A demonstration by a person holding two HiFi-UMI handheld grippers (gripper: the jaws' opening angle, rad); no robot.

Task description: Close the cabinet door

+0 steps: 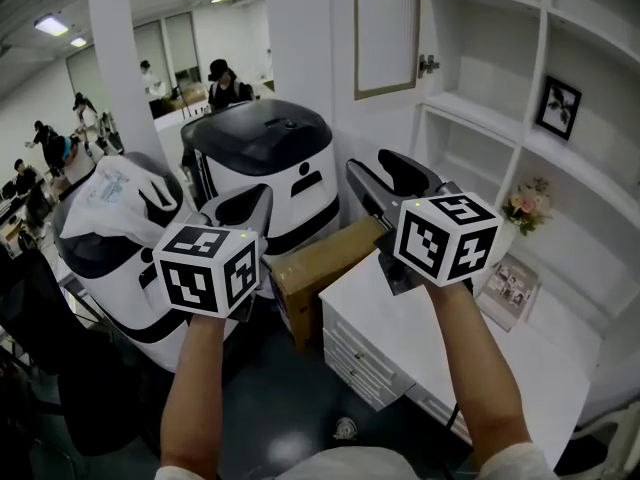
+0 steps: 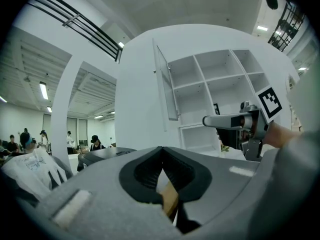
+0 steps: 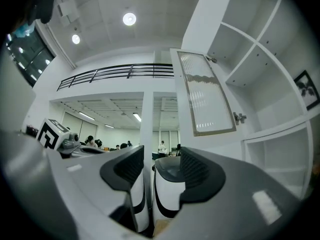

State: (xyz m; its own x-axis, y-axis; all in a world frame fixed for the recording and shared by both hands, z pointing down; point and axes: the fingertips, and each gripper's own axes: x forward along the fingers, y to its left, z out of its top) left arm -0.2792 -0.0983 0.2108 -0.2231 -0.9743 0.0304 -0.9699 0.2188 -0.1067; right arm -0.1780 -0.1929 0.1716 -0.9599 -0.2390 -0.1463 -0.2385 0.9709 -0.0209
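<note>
The cabinet door [image 1: 385,30], white-framed with a frosted glass pane, stands swung open at the top of the white shelf unit [image 1: 500,78], with its hinge [image 1: 428,65] on the right edge. It also shows edge-on in the left gripper view, door [image 2: 165,86], and face-on in the right gripper view, door [image 3: 205,96]. My right gripper [image 1: 380,168] is open and empty below the door, apart from it; its jaws [image 3: 162,159] point up toward the pane. My left gripper [image 1: 255,206] is further left, its tips [image 2: 161,154] shut on nothing.
A white drawer unit [image 1: 450,338] stands under my right hand, with a cardboard box [image 1: 320,263] beside it. Two white-and-black machines [image 1: 265,158] are at the left. The shelves hold a framed picture [image 1: 557,106], flowers [image 1: 527,205] and a photo frame [image 1: 510,288]. People stand far left.
</note>
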